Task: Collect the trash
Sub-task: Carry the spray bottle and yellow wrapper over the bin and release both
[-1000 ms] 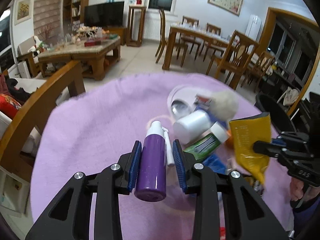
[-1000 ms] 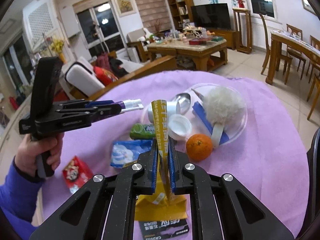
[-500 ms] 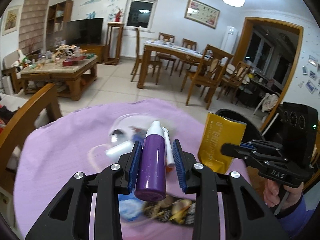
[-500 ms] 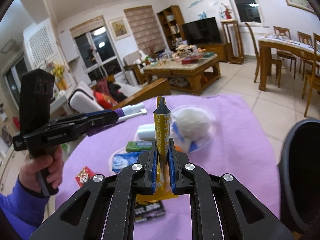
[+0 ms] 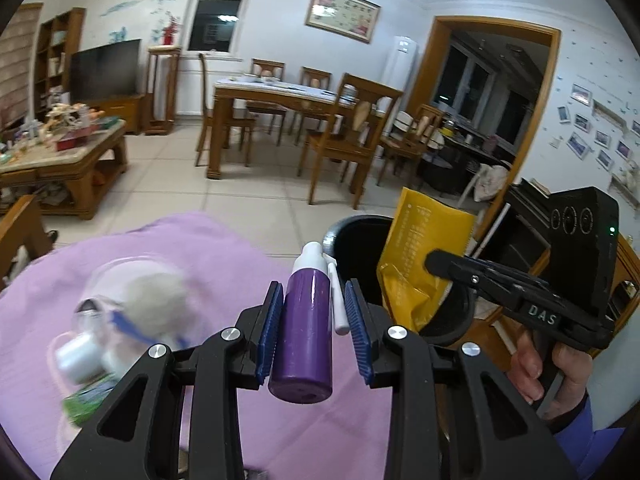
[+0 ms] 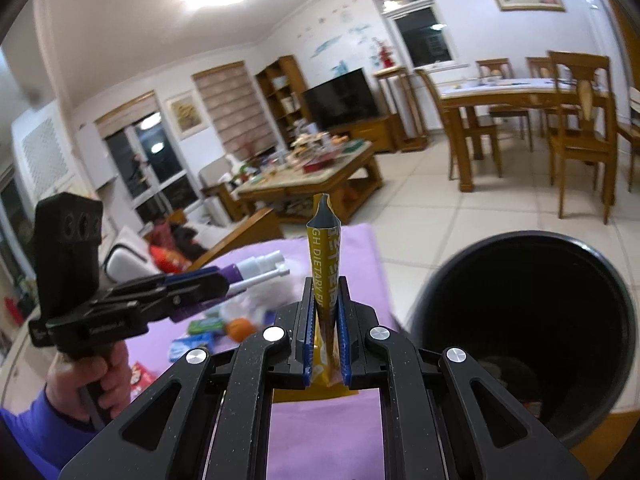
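Both loads are at the drop-off step. The left gripper (image 5: 314, 328) clamps a purple bottle (image 5: 304, 332) above the table's (image 5: 208, 248) right edge; the right gripper (image 6: 326, 344) pinches a yellow packet (image 6: 325, 264) near the black bin (image 6: 524, 320) (mouth open, just off the edge). Next, judging by this: carry each over the mouth, then release.

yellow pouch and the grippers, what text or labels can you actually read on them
"GH DIETARY FIB", cut off by the jaws: on the yellow pouch held in the right gripper.
"DAS": on the right gripper's body, left wrist view.
Rows of small print on the pouch's flat face: too small.
White lettering on the left gripper: blurred.
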{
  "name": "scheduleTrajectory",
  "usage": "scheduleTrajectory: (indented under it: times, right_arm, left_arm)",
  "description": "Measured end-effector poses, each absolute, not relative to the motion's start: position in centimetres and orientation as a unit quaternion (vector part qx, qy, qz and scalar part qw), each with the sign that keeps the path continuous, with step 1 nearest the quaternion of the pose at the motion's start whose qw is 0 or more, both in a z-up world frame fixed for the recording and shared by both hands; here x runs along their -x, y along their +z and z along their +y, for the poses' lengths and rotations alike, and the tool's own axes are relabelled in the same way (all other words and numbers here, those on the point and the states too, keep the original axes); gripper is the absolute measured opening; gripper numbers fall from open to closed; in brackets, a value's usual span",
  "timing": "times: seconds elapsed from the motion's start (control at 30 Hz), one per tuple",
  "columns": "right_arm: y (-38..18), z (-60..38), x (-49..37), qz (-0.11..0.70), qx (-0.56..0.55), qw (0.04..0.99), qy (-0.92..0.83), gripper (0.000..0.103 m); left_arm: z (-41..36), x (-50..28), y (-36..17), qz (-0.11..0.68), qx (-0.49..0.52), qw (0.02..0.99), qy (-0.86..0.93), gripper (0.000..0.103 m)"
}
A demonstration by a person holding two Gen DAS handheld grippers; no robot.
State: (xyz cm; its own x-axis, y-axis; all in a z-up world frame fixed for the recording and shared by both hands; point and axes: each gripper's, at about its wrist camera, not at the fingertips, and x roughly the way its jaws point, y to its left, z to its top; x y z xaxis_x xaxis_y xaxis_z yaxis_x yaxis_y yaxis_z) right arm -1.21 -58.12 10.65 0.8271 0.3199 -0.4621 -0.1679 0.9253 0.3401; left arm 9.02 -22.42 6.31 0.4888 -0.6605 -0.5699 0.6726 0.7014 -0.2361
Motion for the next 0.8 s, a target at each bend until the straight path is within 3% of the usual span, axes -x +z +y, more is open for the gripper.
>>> scheduleTrajectory:
  times: [0.33, 0.8]
  right_arm:
    - [8.5, -68.0, 3.3, 0.256, -0.192, 0.946, 0.056, 0.011]
    - [3.2, -74.5, 3.5, 0.271, -0.234, 0.934, 0.005, 0.011]
  left_arm:
    - [-31.2, -9.1, 3.8, 0.348, -0.029, 0.828, -0.439, 0.032]
    - [-38.2, -8.2, -0.4, 0.372, -0.095, 0.809, -0.446, 0.032]
